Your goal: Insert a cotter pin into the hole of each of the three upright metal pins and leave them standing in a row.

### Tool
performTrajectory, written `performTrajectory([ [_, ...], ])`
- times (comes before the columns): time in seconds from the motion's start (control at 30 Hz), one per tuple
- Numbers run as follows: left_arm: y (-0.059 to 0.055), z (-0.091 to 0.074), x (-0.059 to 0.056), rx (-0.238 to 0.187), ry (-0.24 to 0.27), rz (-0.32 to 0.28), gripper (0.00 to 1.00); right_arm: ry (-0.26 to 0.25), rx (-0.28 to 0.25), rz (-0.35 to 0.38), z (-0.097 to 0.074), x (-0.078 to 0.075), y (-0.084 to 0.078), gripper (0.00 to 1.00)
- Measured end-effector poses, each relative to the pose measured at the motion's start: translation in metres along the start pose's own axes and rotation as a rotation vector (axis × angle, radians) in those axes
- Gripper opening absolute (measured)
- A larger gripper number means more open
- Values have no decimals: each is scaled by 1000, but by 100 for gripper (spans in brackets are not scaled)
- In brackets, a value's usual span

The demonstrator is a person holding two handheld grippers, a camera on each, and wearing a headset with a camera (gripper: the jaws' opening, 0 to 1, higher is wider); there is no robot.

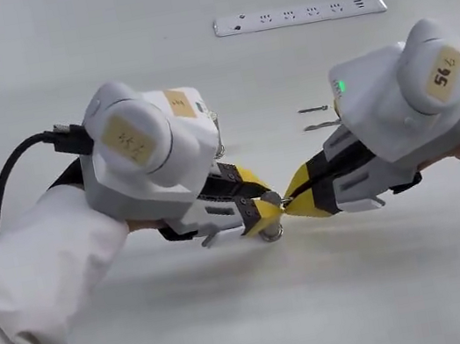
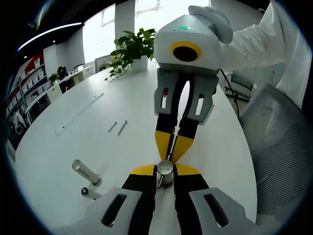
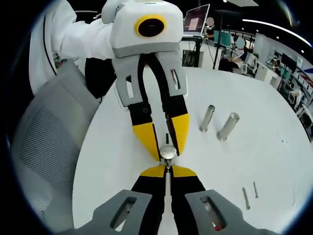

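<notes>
**Head view.** The left gripper (image 1: pixel 257 196) and the right gripper (image 1: pixel 297 199) meet tip to tip over the middle of the white table (image 1: pixel 239 322). The clamped metal pin (image 1: pixel 272 229) stands upright between them, foot on the table. Two spare cotter pins (image 1: pixel 317 117) lie near it at 1 o'clock. A power strip (image 1: pixel 300 14) lies well apart at 12 o'clock.

**Left gripper view.** The left jaws are pressed onto the shank of the clamped metal pin, just under its round head. The right gripper shows at 12 o'clock with its jaws pressed together, tips at the pin head. Two free metal pins (image 2: pixel 87 172) sit at 9 o'clock and appear to stand.

**Right gripper view.** The right jaws pinch a thin sliver, judged to be a cotter pin (image 3: pixel 167 169), with its tip touching the pin head.

**Handling.**
- **Metal pin:** It is judged stiff, smooth and dense, and tippy on its narrow foot. Grip the shank below the cross hole so the hole stays clear.
- **Cotter pin:** It is judged light, springy and easily bent. Grip it near the looped end, with the legs free and in line with the hole.
</notes>
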State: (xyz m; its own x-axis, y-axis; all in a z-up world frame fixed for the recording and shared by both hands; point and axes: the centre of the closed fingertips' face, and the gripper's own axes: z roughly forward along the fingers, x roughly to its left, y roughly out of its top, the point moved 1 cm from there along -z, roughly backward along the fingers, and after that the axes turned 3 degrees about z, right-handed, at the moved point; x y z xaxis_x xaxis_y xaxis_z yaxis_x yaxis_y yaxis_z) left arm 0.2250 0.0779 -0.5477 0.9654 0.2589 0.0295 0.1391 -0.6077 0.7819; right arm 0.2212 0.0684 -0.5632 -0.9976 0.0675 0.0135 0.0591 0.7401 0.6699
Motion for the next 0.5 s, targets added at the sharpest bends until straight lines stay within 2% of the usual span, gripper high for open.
performTrajectory([
  [0.13,0,0,0,2,-3,5,10,11,14,-78,2,1,1,0],
  [0.2,0,0,-1,2,-4,5,10,16,14,-57,1,1,1,0],
  [0.43,0,0,0,-1,6,12,10,15,8,-66,1,-1,2,0],
  [0.5,0,-1,0,-5,11,17,11,6,-10,-44,0,-2,4,6],
])
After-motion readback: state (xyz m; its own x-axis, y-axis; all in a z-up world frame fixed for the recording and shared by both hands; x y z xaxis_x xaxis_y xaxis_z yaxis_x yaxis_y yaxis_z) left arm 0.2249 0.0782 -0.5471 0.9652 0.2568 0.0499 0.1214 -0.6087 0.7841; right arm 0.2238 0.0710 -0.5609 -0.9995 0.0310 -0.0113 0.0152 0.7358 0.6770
